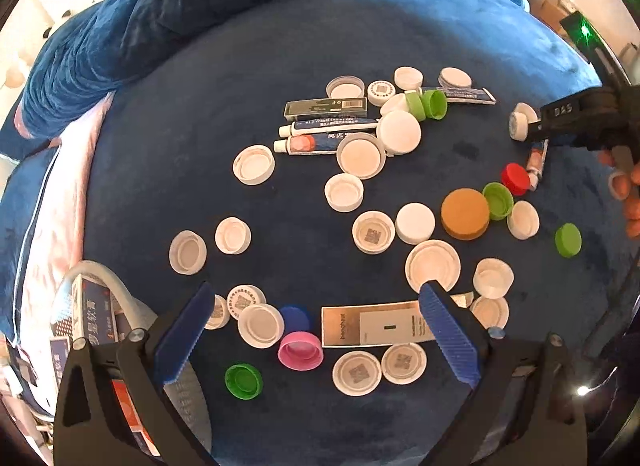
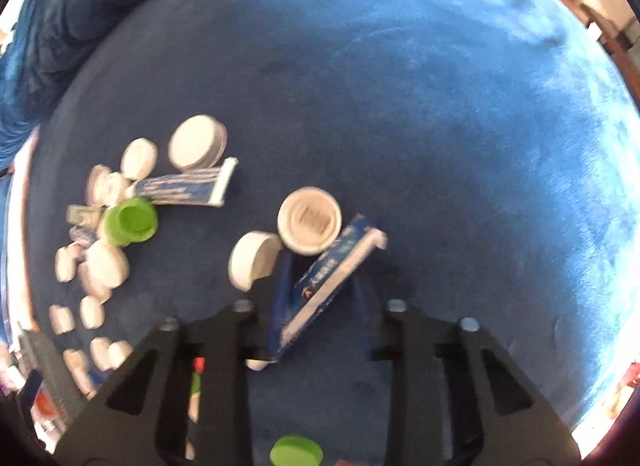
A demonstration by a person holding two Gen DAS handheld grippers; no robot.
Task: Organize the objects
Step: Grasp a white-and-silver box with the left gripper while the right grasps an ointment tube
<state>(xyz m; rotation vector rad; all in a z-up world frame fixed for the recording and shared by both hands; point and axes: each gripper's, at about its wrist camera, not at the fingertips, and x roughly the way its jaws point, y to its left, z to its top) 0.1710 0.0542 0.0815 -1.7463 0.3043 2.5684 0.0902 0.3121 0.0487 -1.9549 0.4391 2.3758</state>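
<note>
— On the dark blue velvet cushion (image 1: 248, 65), what have you got under the left gripper (image 1: 320, 330)?

— I see its blue ribbed fingers (image 1: 188, 330) standing wide apart with nothing between the pads. Below them lie a flat white-and-tan cardboard box (image 1: 372, 326), a pink plastic bottle cap (image 1: 301, 350), a green plastic cap (image 1: 243, 380) and several white plastic caps, some with printed codes inside (most lie open side up).

— And the right gripper (image 2: 320, 290)?

— Its jaws have come together on a blue-and-white ointment tube (image 2: 332, 286), which runs slantwise between the pads, crimped end up toward the right. The picture is blurred, but the pads press the tube from both sides. Two round white lids (image 2: 310, 219) sit just beyond it, the nearer one tilted on its edge.

— Anything else from the left camera?

— Further up, two more white-and-blue tubes (image 1: 328, 127) lie side by side beneath a dark rectangular box (image 1: 326, 107), and a round orange lid (image 1: 465, 213) sits beside a green cap (image 1: 497, 200) and a red cap (image 1: 516, 179). A hand (image 1: 628, 185) shows at the right edge.
</note>
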